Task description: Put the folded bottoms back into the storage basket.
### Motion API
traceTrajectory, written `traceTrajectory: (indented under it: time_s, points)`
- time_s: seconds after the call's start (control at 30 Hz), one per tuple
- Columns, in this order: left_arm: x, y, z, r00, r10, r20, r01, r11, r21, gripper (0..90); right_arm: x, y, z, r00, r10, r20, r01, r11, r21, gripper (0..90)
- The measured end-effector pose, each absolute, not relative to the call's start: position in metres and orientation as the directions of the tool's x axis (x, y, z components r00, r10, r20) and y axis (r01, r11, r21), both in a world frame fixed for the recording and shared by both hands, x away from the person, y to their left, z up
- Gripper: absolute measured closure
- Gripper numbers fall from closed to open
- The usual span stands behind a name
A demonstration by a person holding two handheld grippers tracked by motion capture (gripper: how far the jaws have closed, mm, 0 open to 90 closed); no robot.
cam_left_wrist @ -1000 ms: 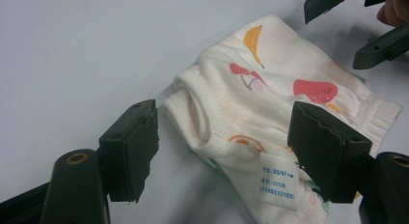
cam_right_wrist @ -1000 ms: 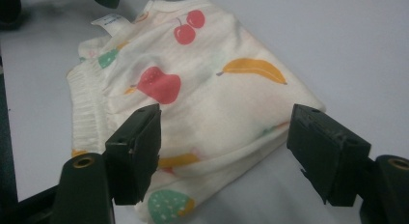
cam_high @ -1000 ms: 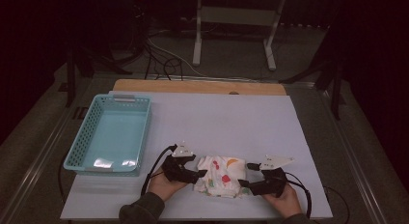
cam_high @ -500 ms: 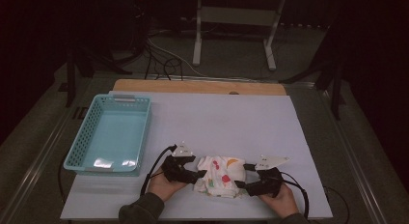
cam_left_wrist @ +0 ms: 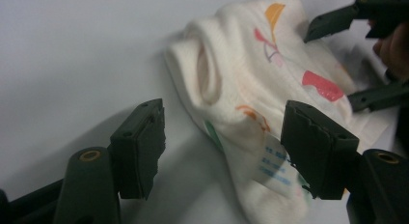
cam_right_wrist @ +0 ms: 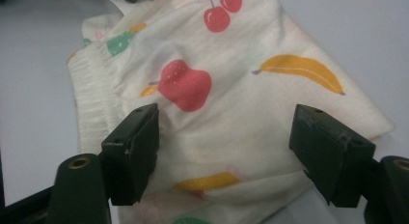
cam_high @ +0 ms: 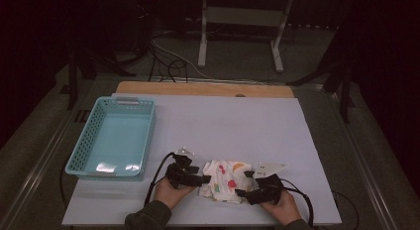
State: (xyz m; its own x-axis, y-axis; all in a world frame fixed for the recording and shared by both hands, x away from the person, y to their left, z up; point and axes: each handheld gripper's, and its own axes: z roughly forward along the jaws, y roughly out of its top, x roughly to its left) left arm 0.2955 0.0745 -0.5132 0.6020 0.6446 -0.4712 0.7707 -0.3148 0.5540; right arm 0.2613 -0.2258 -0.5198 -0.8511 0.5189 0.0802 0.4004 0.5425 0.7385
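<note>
Two grippers are set at opposite ends of a small fruit-printed garment (cam_high: 224,181) lying crumpled on the white table cover (cam_high: 218,121). The left gripper (cam_left_wrist: 224,147) has just been closing, its jaws still apart and straddling the labelled edge. The right gripper (cam_right_wrist: 224,151) is held open over the cloth. Grasping seems in hand; next, both edges must be pinched.
</note>
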Motion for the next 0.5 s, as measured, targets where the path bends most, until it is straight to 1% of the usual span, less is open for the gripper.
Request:
traceTrajectory:
  time_s: [0.07,0.1,0.13,0.2,0.23,0.27,0.37,0.4,0.5]
  points:
    - [0.295,0.075,-0.513,0.542,0.67,-0.508,0.815,-0.269,0.514,33.7,0.261,-0.226,-0.52,-0.853,0.517,0.073,0.396,0.55,0.736,26.0]
    - [0.296,0.075,-0.513,0.506,0.673,-0.539,0.839,-0.24,0.488,35.6,0.26,-0.227,-0.52,-0.853,0.518,0.072,0.396,0.55,0.735,26.1]
    - [0.297,0.075,-0.513,0.481,0.667,-0.569,0.857,-0.222,0.465,35.3,0.26,-0.227,-0.52,-0.852,0.519,0.07,0.395,0.549,0.736,26.2]
    - [0.298,0.073,-0.513,0.458,0.657,-0.599,0.876,-0.217,0.431,35.4,0.259,-0.226,-0.52,-0.852,0.519,0.064,0.391,0.552,0.737,26.2]
    - [0.298,0.073,-0.513,0.458,0.657,-0.599,0.876,-0.217,0.431,35.5,0.259,-0.226,-0.52,-0.852,0.519,0.064,0.391,0.552,0.737,26.2]
    - [0.301,0.072,-0.513,0.424,0.658,-0.622,0.895,-0.2,0.399,35.5,0.259,-0.226,-0.52,-0.853,0.518,0.064,0.391,0.552,0.737,26.2]
    - [0.302,0.071,-0.514,0.406,0.649,-0.643,0.905,-0.191,0.379,36.0,0.259,-0.226,-0.521,-0.854,0.517,0.061,0.388,0.553,0.738,26.2]
    - [0.304,0.068,-0.515,0.369,0.631,-0.683,0.924,-0.167,0.344,36.0,0.259,-0.226,-0.521,-0.856,0.514,0.058,0.384,0.555,0.738,26.2]
    - [0.305,0.063,-0.515,0.369,0.634,-0.679,0.924,-0.174,0.34,36.7,0.259,-0.226,-0.521,-0.855,0.515,0.059,0.385,0.553,0.739,26.2]
